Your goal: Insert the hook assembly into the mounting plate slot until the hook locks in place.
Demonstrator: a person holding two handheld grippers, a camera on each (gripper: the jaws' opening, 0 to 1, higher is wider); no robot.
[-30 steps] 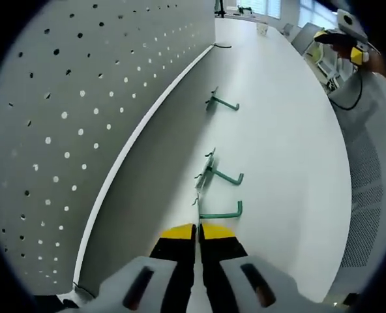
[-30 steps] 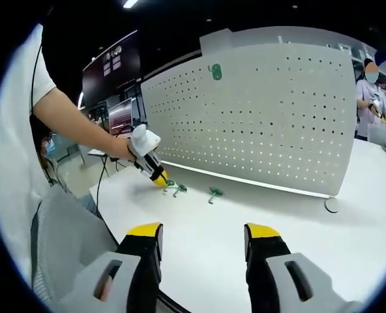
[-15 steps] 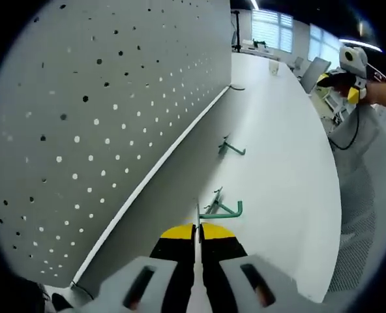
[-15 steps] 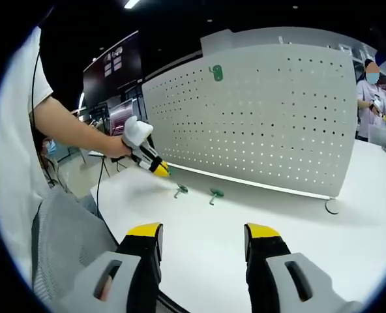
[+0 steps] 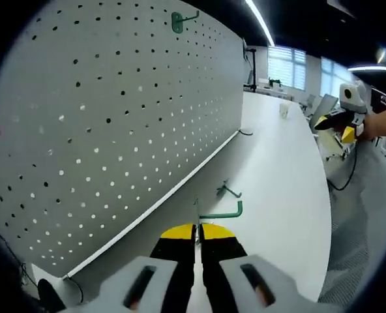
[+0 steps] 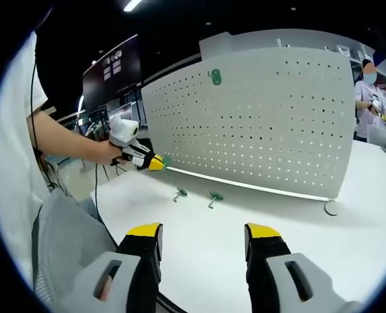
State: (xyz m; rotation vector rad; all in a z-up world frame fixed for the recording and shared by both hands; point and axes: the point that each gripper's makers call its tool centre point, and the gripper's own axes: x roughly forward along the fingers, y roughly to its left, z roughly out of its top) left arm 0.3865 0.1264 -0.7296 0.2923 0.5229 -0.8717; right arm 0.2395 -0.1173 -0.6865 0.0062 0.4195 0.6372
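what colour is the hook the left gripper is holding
Green. The hook pinched in the left gripper shows best in the left gripper view, against the white table.

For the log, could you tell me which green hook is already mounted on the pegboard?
The hook high on the pegboard; two others lie on the table, one is in the left hand-held gripper.

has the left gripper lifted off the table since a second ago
Yes. In the right gripper view the left gripper with its green hook has risen from the table, up beside the pegboard.
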